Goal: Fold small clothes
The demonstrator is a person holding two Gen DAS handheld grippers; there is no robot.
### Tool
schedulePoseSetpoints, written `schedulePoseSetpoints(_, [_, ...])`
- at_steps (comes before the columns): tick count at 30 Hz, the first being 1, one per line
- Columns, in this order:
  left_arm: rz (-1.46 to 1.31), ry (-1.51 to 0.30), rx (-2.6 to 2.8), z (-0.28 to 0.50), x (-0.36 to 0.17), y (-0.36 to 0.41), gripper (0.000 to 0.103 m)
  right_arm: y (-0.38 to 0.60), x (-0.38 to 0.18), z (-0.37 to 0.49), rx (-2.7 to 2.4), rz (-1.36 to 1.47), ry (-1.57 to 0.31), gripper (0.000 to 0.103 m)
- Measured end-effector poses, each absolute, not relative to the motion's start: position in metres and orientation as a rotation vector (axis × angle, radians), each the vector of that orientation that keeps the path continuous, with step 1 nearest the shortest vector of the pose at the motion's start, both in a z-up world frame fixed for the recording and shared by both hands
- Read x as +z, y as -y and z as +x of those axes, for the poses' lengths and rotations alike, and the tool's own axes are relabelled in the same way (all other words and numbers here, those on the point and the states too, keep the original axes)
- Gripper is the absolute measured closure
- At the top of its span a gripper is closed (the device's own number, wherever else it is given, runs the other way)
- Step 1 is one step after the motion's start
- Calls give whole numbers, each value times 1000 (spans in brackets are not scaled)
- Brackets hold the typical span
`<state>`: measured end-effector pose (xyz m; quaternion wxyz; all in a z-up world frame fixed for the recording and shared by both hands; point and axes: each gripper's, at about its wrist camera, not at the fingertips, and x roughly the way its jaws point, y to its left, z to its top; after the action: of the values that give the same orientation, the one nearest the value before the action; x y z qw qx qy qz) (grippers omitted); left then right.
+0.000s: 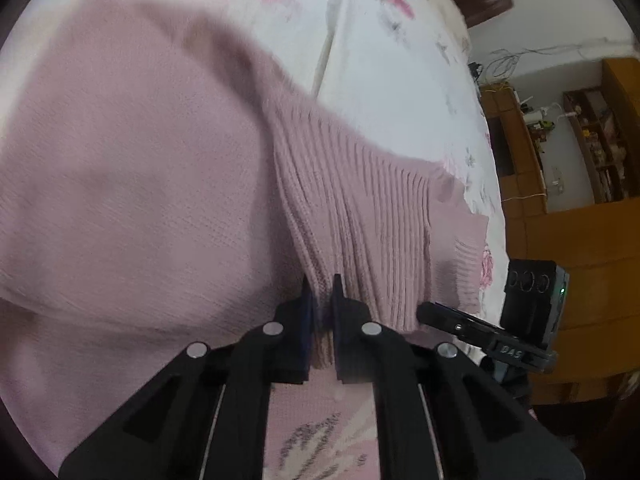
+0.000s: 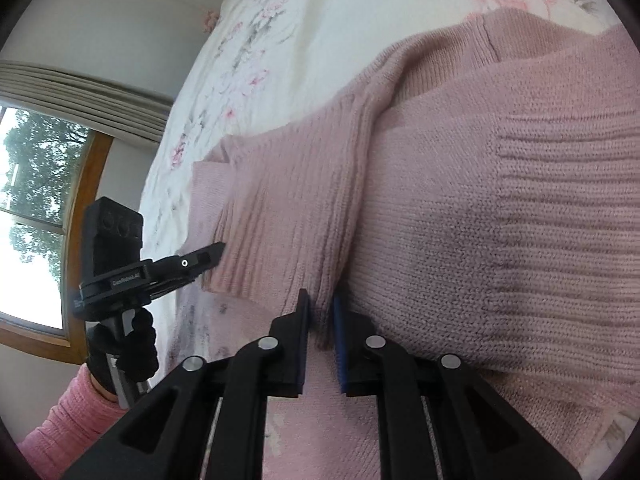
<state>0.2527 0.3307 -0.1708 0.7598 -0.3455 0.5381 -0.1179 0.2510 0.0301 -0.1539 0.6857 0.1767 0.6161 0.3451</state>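
Sweater (image 1: 152,184): pink knit wool-like cloth, matt, fine stitch on body, ribbed at hem (image 1: 360,216). Bedsheet (image 1: 400,80): smooth printed cloth, floral. Left gripper (image 1: 322,300) and right gripper (image 2: 322,312): matt black plastic, shiny metal rivets (image 2: 375,341). Glove (image 2: 132,344): black fuzzy cloth. Cabinet (image 1: 600,232): glossy wood.

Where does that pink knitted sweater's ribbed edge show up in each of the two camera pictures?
Left wrist view: the ribbed hem of the pink sweater runs from centre down into the left gripper, pinched between its fingers.
Right wrist view: the ribbed hem sits centre-left, pinched by the right gripper; the left gripper grips its left end.
Shared landmark: the floral bedsheet under the sweater.
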Motion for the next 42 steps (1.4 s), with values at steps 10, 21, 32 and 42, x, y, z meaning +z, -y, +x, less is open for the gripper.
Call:
schedulePoseSetpoints(10, [-595,-1183,-219,256,-179,-343,94,-45,-153,246,729,264,-1379,93])
schedulePoseSetpoints(21, [-366,-1137,-93,110,-123,-323,57,1,-83,113,595,185,-1217,76])
schedulePoseSetpoints(32, [-348,-1147,184,-80,-90,-360,45,101,-51,-76,390,334,-1244,62])
schedulePoseSetpoints(42, [-334,-1224,246,-139,-98,-380,41,108,-89,-115,322,342,-1357,58])
